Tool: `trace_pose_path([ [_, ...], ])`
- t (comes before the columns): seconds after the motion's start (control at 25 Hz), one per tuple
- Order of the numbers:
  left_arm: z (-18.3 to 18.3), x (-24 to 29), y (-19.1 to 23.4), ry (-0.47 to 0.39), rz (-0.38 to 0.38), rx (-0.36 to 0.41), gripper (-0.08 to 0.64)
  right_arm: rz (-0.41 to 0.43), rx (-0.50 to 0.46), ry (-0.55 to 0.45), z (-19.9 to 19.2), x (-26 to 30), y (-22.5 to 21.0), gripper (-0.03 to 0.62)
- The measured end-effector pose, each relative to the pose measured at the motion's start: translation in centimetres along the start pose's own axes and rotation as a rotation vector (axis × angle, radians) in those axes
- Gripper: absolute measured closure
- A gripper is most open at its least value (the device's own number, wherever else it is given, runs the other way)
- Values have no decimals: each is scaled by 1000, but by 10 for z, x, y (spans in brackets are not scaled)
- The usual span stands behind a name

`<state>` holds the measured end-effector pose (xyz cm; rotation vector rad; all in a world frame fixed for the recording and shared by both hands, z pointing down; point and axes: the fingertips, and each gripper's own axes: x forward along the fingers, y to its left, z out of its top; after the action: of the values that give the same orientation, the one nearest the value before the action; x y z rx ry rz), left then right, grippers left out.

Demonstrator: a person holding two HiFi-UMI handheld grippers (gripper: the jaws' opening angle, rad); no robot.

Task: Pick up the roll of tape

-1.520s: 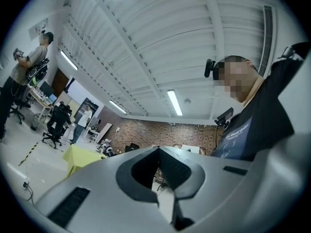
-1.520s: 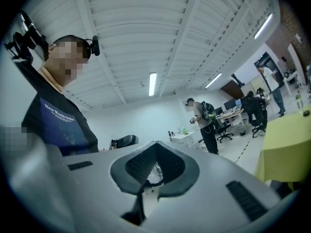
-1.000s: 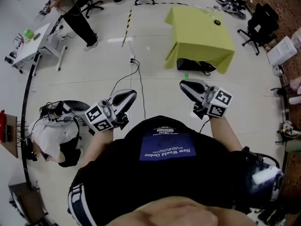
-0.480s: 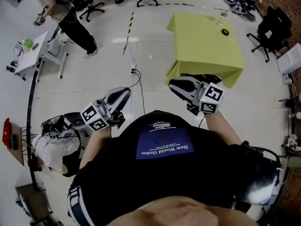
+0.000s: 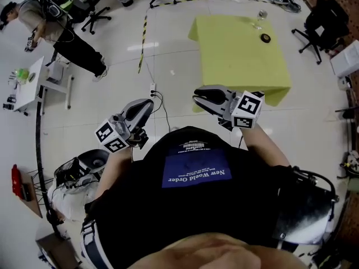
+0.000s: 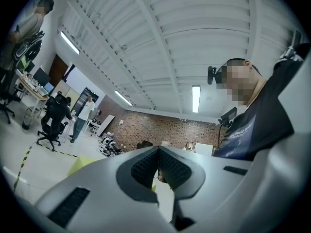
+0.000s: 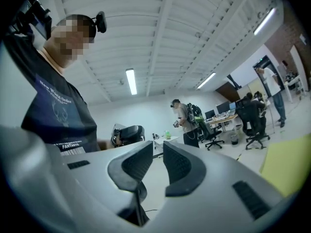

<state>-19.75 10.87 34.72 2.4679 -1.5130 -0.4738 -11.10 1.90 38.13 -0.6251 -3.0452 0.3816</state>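
The roll of tape [image 5: 265, 37] is a small dark ring lying near the far right of the yellow-green table [image 5: 235, 55], beside a clear glass [image 5: 259, 18]. Both grippers are held level in front of the person's chest, well short of the tape. My left gripper [image 5: 147, 104] is over the bare floor, left of the table; in the left gripper view [image 6: 158, 165] its pads meet with nothing in them. My right gripper [image 5: 197, 96] is at the table's near left corner. Its jaws have just been opening, and in the right gripper view [image 7: 157, 165] a narrow gap shows, with nothing between.
A power strip and cable [image 5: 152, 88] lie on the floor ahead. A person [image 5: 61, 29] stands at the far left by office chairs [image 5: 92, 15] and a small white table [image 5: 31, 74]. More chairs [image 5: 318, 15] stand right of the yellow-green table. A dark bag [image 5: 84, 167] lies on the floor at left.
The yellow-green table has drawn nearer and shifted toward the centre. Both grippers have been carried forward toward it, and the right one now reaches its near corner.
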Motion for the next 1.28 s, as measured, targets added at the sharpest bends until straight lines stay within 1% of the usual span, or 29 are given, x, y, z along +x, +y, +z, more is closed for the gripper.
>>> trace_pose_path([
  [0.16,3,21,62,27,-91,-16,554,-99,13,-15,-2,19,-53,554],
  [0.36,33,50,156,63,-251,-29,555,-235,-7,-46,19,67,-121,554],
  [0.52,39,58,199,113,-358,-37,554,-320,-6,-82,16,93,-154,554],
  [0.68,66,71,264,169,-438,-41,555,-413,0,-118,36,134,-207,554],
  [0.76,73,78,290,182,-465,-53,555,-450,14,-115,36,146,-228,554],
  [0.84,74,90,305,188,-491,-66,555,-488,29,-110,34,144,-245,554],
  [1.0,70,120,321,216,-530,-71,555,-556,46,-125,35,125,-276,554],
  [1.16,59,170,327,247,-564,-62,555,-573,42,-138,36,95,-312,554],
  [1.28,46,217,328,298,-581,-34,555,-572,65,-151,31,63,-350,551],
])
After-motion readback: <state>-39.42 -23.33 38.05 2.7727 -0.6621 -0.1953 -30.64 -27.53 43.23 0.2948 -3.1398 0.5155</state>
